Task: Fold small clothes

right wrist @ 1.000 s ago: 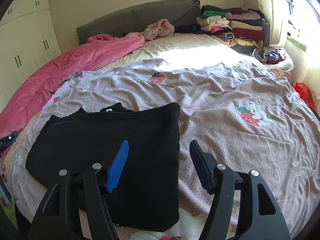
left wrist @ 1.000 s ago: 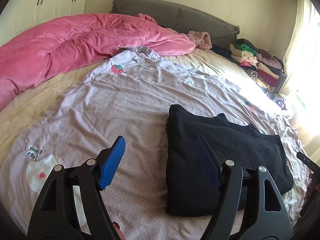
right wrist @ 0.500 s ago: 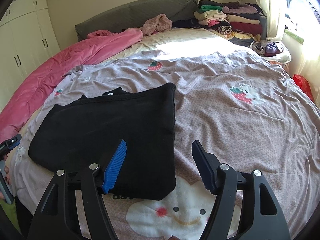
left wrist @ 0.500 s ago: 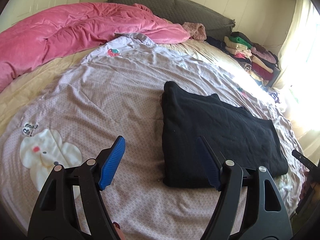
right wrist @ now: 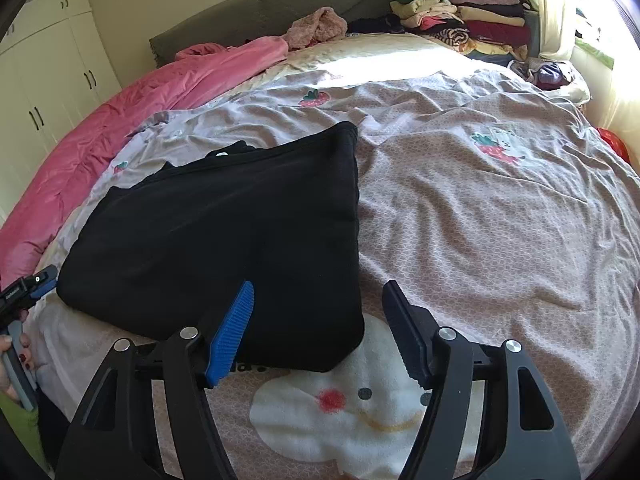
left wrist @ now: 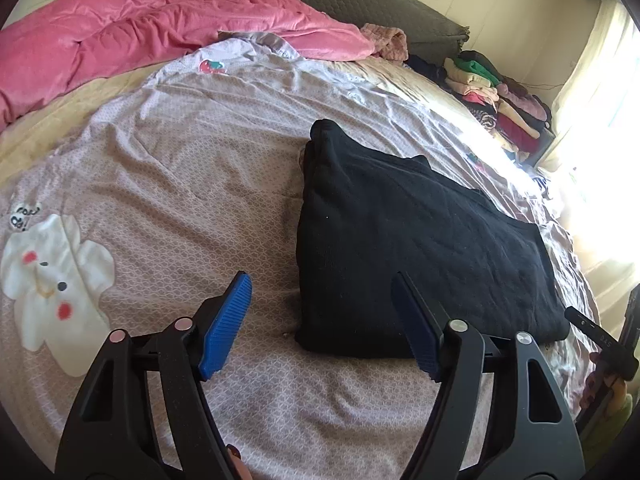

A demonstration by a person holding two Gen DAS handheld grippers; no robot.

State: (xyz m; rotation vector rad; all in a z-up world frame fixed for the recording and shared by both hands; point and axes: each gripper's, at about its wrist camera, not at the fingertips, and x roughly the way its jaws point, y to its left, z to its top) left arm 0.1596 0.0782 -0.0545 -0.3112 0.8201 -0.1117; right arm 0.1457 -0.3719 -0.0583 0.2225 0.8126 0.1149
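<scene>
A black garment (left wrist: 420, 240) lies folded into a flat rectangle on the lilac patterned bedspread (left wrist: 180, 184). My left gripper (left wrist: 322, 284) hovers over its near left corner. The jaws are closing, with the garment's edge below them and nothing pressed between the blue pads. In the right wrist view the same garment (right wrist: 224, 232) lies left of centre. My right gripper (right wrist: 319, 292) hangs over its near right corner, jaws also closing and gripping nothing. Each gripper shows at the edge of the other's view, held by a hand (right wrist: 8, 356).
A pink duvet (left wrist: 140, 28) is bunched along the far left of the bed. A stack of folded clothes (right wrist: 460, 16) sits by the grey headboard (right wrist: 280, 4) near the bright window. A wardrobe (right wrist: 48, 84) stands at the left. White animal prints (right wrist: 344, 408) mark the bedspread.
Both grippers have sunk toward the bed and closer to the black garment's near corners. Their jaws have narrowed slightly. The garment has not moved.
</scene>
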